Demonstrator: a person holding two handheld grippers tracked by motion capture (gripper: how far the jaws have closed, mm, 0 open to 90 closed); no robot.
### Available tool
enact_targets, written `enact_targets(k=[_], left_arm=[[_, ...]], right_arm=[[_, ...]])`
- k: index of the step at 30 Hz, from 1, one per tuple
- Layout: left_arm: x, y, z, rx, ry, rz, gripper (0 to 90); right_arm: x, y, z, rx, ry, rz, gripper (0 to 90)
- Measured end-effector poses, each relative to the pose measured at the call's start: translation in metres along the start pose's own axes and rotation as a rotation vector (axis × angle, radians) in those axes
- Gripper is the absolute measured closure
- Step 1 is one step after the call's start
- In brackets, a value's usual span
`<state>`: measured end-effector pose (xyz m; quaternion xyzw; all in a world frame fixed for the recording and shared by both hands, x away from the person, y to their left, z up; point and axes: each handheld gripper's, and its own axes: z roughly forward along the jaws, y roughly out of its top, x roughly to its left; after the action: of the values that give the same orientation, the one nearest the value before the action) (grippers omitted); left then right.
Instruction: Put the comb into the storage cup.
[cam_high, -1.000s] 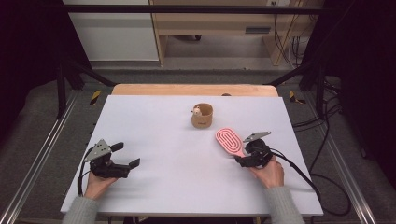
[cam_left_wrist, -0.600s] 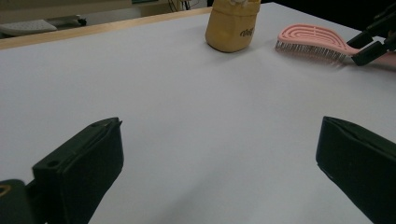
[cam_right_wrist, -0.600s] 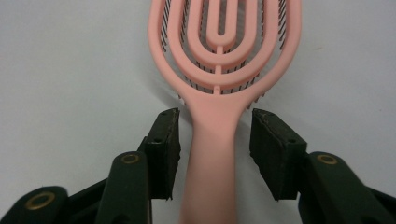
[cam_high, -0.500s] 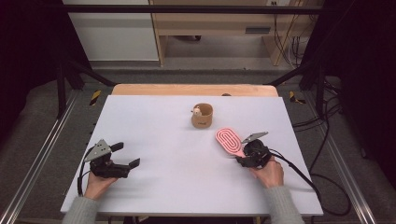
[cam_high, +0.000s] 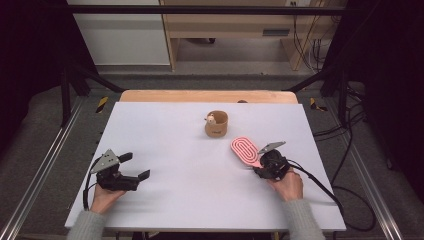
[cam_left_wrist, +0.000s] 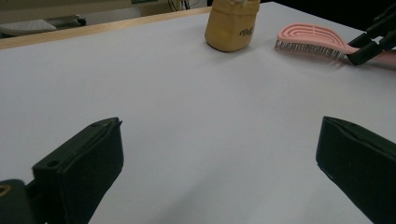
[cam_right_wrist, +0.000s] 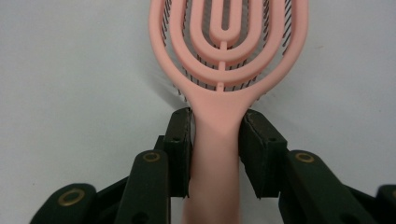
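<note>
Since a second ago the jaws of my right gripper (cam_right_wrist: 215, 140) have been closing in on the handle of the pink hairbrush (cam_right_wrist: 227, 60), and nothing else on the table has shifted; both of my hands sit where they were. From the right gripper view I see both pads against the sides of the handle just below the brush head, the jaws drawn in to the width of that neck, so I count the brush as gripped. It lies flat on the white table (cam_high: 175, 200), bristles down, on the right side, its head pointing up and to the left toward the cup.

My left gripper (cam_high: 131, 169) rests on the table at the near left, well apart from everything; in its own view the two jaws stand wide with bare table between them, holding and touching nothing.

Counting: one hairbrush, one tan cup (cam_high: 216, 124) standing upright near the middle of the far half with a small pale thing showing at its rim, two grippers, one white table
</note>
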<state>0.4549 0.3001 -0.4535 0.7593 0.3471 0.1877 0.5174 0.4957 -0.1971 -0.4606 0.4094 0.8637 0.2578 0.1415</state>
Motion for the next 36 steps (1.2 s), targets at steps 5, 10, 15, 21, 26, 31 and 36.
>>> enact_targets(k=[5, 10, 15, 21, 26, 31, 36], left_arm=[[0.0001, -0.0001, 0.0002, 0.001, -0.001, -0.001, 0.7], [0.0001, -0.0001, 0.0002, 0.001, -0.002, -0.001, 0.7], [0.0002, -0.0001, 0.0003, 0.001, -0.003, -0.003, 0.7], [0.0001, -0.0001, 0.0003, 0.002, -0.003, -0.002, 0.7], [0.0001, 0.0000, 0.0002, 0.001, -0.003, -0.002, 0.7], [0.0002, 0.0000, 0.0000, 0.000, -0.002, -0.002, 0.7], [0.0000, 0.0000, 0.0003, 0.003, -0.001, -0.001, 0.7]], right_arm=[[0.0003, 0.0001, 0.0001, 0.006, -0.005, 0.005, 67.6], [0.0001, 0.0000, 0.0002, 0.008, -0.004, 0.009, 68.3], [-0.0004, 0.0002, 0.0002, 0.008, -0.004, 0.008, 68.7], [-0.0005, 0.0004, -0.0002, 0.010, 0.000, 0.015, 68.9], [-0.0005, 0.0005, -0.0006, 0.011, 0.000, 0.017, 69.0], [0.0004, 0.0010, -0.0024, 0.012, 0.003, 0.024, 69.0], [0.0015, 0.0022, -0.0070, -0.006, 0.009, 0.016, 69.0]])
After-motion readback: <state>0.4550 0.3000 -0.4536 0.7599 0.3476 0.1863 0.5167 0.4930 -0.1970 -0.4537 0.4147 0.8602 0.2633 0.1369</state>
